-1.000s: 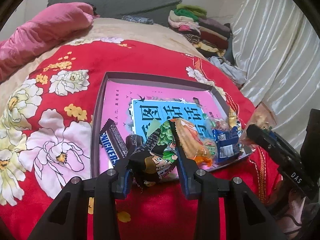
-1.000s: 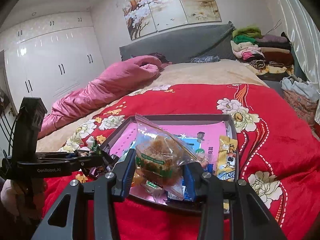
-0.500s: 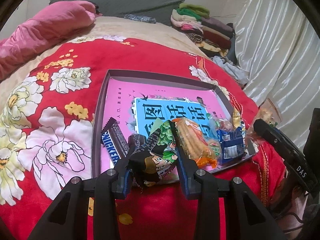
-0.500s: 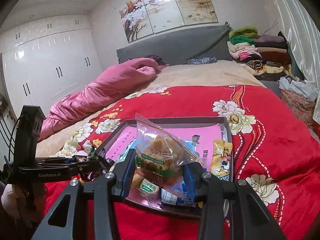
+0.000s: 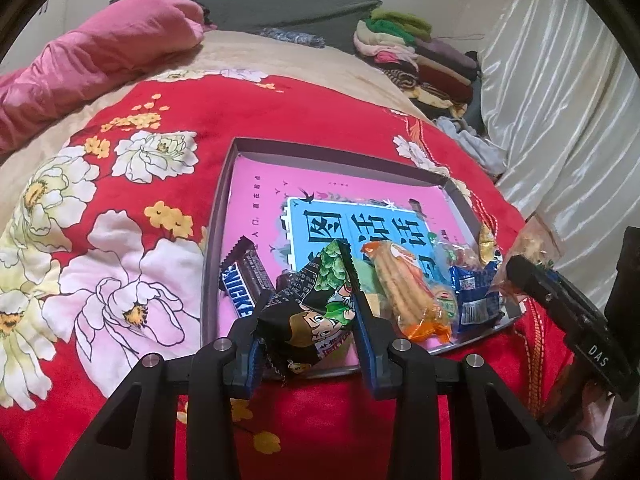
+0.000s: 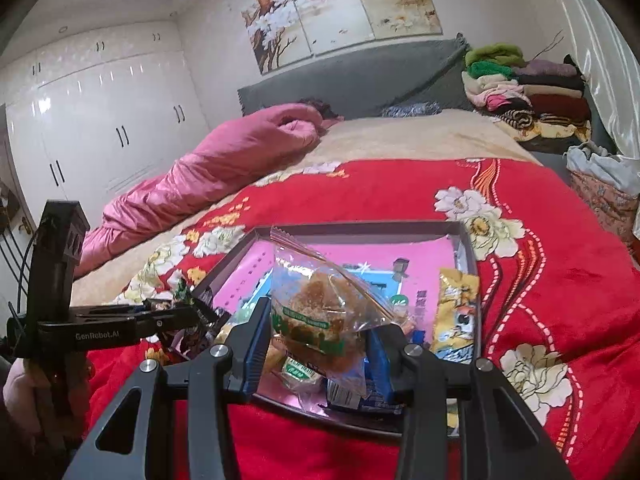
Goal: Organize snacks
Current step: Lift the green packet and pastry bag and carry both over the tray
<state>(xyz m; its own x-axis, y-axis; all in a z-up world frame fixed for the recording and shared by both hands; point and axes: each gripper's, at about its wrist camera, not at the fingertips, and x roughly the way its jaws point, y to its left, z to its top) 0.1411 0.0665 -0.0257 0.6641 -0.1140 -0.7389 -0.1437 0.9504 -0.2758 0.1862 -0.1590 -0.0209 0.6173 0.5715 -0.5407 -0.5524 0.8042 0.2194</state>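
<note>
- Left gripper (image 5: 307, 322) clenches a black-and-green cartoon snack packet (image 5: 316, 312) above the shallow grey pink-lined tray (image 5: 332, 152).
- Right gripper (image 6: 318, 350), at the tray's 3 o'clock, grips a clear bag of brown pastry (image 6: 322, 308).

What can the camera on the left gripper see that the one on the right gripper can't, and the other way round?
Only the left wrist view shows the Snickers bar in the tray and the cartoon-printed packet pinched in the left gripper. Only the right wrist view shows the white wardrobe, the wall painting and the clear bag of brown snack in the right gripper. Both show the tray, red floral blanket and folded clothes.
</note>
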